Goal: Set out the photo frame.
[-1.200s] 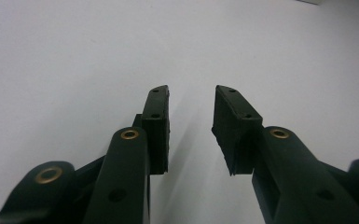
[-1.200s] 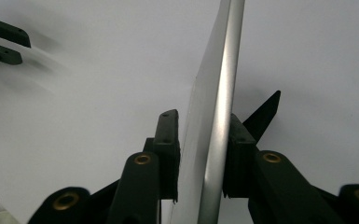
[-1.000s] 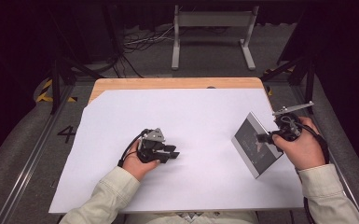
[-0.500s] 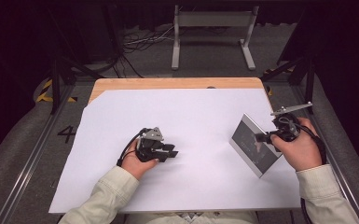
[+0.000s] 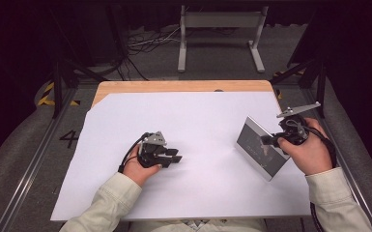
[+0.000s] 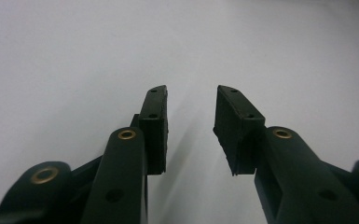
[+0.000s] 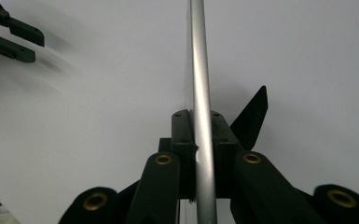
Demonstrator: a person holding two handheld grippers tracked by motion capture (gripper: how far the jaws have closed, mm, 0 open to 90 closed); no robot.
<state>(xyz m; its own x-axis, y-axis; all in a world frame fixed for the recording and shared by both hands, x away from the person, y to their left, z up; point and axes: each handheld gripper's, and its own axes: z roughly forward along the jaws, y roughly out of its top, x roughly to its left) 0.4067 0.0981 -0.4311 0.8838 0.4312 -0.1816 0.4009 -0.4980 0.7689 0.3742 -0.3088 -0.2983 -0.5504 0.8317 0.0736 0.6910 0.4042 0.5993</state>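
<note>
**Right gripper view: thin silver panel clamped edge-on**

Right gripper point(image 7: 200, 128): two black jaws rising from the bottom edge, brass-coloured pivot pins on the links, pads point(image 7: 181, 135) closed against a panel from both sides.

Silver panel point(image 7: 199, 70): seen edge-on as a narrow metallic strip, running from the top edge down between the pads. A dark pointed stand point(image 7: 251, 116) projects to its right.

White table surface point(image 7: 98, 116): plain, with soft shadows.

Left gripper point(image 7: 9, 32): black jaws at the upper left corner, well apart from the panel.
</note>
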